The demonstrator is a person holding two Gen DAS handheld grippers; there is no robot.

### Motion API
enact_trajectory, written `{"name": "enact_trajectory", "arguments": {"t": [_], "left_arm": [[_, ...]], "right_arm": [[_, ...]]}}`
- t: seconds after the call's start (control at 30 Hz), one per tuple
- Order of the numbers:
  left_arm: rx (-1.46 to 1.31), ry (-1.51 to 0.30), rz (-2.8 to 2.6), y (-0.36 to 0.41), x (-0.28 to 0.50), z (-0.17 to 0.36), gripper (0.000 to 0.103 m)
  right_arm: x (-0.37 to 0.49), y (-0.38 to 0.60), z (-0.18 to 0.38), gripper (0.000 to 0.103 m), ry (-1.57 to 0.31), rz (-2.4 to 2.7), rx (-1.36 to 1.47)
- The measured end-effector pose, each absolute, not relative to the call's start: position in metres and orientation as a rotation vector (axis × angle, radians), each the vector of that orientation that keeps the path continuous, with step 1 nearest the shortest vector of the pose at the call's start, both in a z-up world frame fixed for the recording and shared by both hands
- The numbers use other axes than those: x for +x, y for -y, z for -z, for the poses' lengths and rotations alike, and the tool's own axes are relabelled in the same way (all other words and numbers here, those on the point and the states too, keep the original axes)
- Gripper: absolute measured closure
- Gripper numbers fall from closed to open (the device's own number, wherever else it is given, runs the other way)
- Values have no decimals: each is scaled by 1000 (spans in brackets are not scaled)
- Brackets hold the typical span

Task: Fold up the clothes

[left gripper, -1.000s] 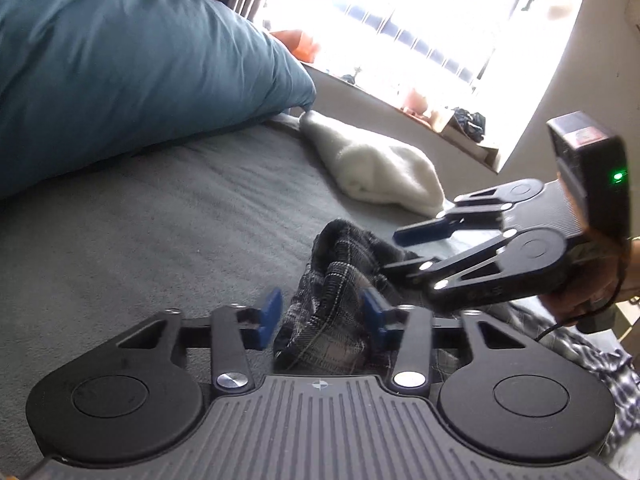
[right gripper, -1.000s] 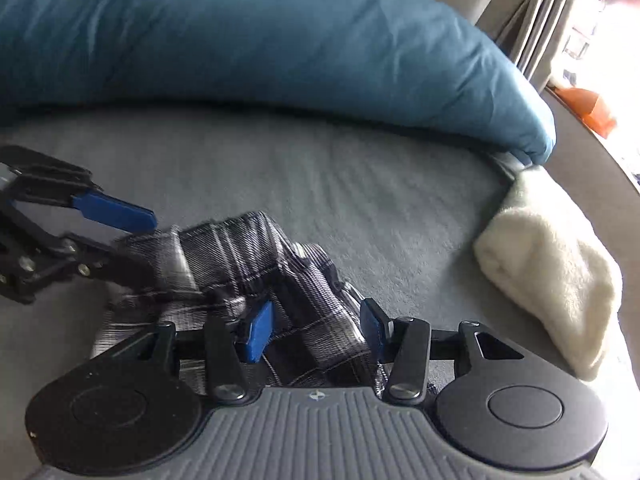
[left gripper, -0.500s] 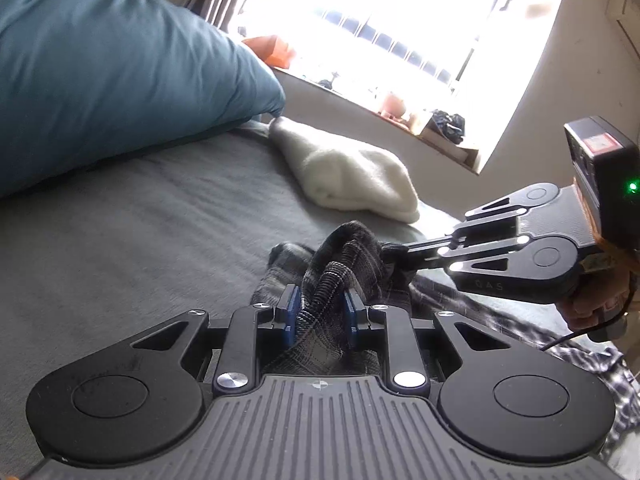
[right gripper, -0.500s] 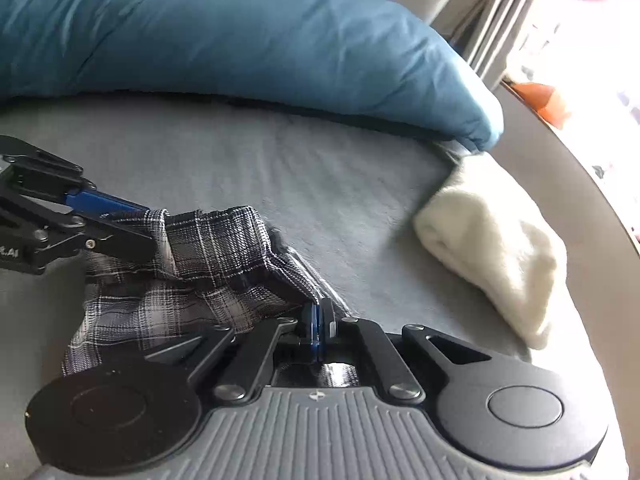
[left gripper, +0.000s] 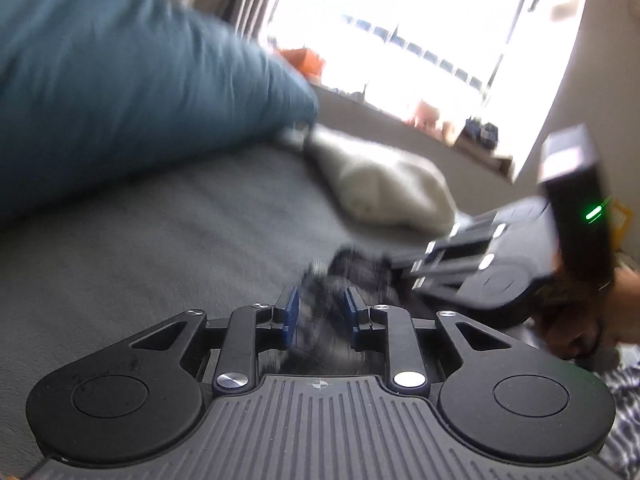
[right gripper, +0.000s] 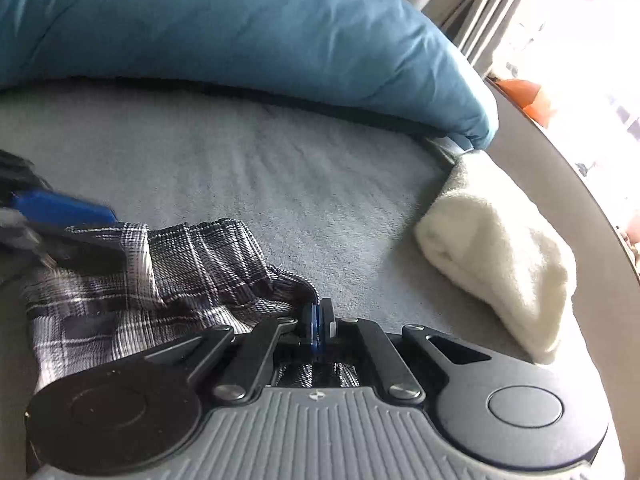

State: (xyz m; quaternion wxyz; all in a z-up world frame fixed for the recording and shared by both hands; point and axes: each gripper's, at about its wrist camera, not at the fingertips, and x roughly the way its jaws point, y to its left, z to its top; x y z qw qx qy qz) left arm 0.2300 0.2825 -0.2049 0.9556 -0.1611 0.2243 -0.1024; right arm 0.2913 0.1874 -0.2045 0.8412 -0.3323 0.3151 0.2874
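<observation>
A black-and-white plaid garment lies bunched on the grey bed sheet. My right gripper is shut on the garment's dark hem, its blue pads pressed together. In the left wrist view, which is blurred, my left gripper has a bunch of the plaid garment between its blue pads. Its jaws are opening slightly but still touch the cloth. The right gripper reaches in from the right to the same bunch. The left gripper shows at the left edge of the right wrist view, on the garment's other corner.
A large blue pillow lies across the back of the bed. A folded white cloth sits at the right by the bed's edge, under a bright window. A person's hand holds the right gripper.
Both grippers stood open around the plaid garment, then closed on it. The right one has dropped a little, and the hem now runs stretched between the two grippers.
</observation>
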Motion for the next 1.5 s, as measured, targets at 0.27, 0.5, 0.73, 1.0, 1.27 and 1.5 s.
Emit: {"name": "enact_trajectory", "arguments": {"t": [0.27, 0.5, 0.73, 1.0, 1.27, 1.5], "left_arm": [[-250, -516, 395, -246, 238, 202, 76], [-254, -578, 281, -238, 258, 225, 78], [-301, -569, 201, -250, 263, 227, 78], [-320, -568, 193, -254, 267, 230, 79], [-319, -572, 195, -256, 265, 231, 78], [-314, -565, 202, -257, 263, 234, 78]], "right_arm": [[299, -173, 203, 102, -656, -625, -546], [296, -148, 183, 78, -626, -609, -480], [273, -46, 96, 69, -617, -582, -103], [271, 13, 101, 48, -1018, -627, 40], [264, -25, 180, 54, -964, -495, -478], [282, -7, 183, 58, -938, -456, -361]]}}
